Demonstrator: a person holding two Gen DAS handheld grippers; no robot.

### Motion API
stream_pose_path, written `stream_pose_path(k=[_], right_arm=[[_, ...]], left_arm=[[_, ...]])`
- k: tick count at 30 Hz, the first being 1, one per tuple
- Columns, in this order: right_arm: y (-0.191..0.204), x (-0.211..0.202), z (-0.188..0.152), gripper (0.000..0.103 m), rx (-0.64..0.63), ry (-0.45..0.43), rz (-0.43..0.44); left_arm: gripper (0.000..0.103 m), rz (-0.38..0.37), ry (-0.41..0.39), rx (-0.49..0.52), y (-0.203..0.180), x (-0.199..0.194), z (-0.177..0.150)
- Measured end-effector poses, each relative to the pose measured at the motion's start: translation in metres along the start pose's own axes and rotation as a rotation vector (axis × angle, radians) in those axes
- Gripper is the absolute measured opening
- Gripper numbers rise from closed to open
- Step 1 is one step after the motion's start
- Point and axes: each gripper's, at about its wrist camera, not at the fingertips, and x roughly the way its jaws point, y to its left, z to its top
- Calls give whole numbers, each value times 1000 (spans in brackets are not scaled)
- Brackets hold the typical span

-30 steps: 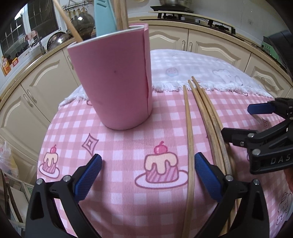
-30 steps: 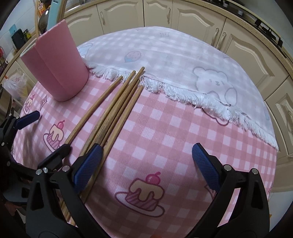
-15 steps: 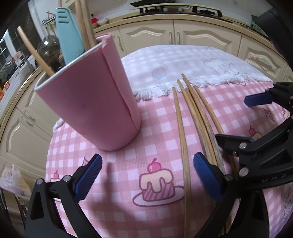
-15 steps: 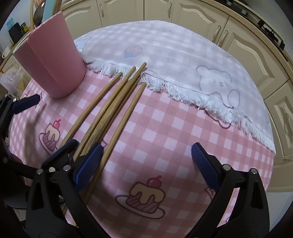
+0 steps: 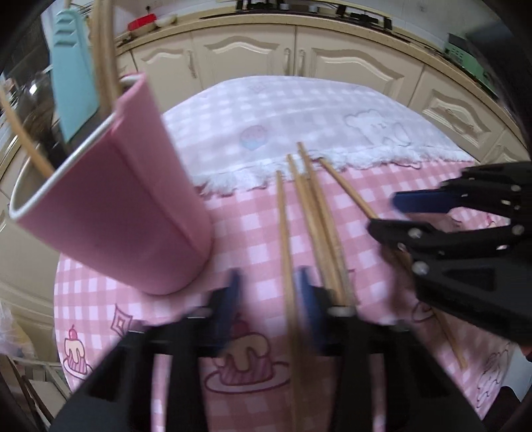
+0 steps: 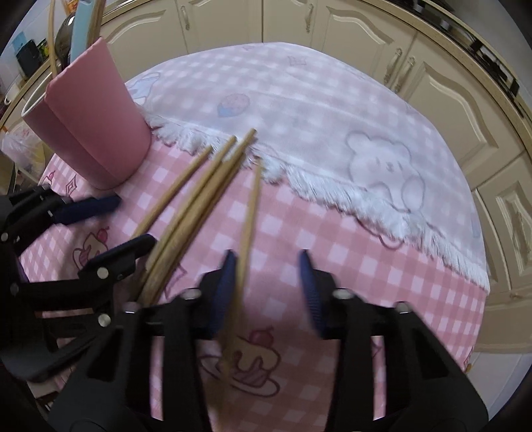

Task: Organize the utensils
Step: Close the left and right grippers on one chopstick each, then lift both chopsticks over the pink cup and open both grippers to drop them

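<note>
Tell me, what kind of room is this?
Most likely a home kitchen: cream panelled cabinet doors run under a countertop, a gas hob sits on it, and a pink utensil cup stands on a pink checked tablecloth.

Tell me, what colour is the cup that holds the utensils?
The cup is plain pink with a pale rim; the right wrist view shows it best.

A pink checked cloth (image 5: 252,229) with cake pictures covers the table. A white cloth (image 6: 299,109) with a bear and a fluffy edge lies over its far part. Cream cupboards (image 5: 299,53) stand far behind, with a stove (image 5: 312,10) on top.
</note>
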Motion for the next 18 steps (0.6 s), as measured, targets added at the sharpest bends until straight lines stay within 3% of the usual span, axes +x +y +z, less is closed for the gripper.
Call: stream_pose_path(k=[2,9,18], right_arm=[[0,-1,-2,6,-13,-1,14],[-29,-20,-25,6,95,-95,219],[-51,-70,-39,6,174,-336,434]], left_arm=[[6,2,6,11,-4,-1,0],[5,-23,-45,-51,7,-21,-21],[5,-65,-316,-189,27,-90,-39]])
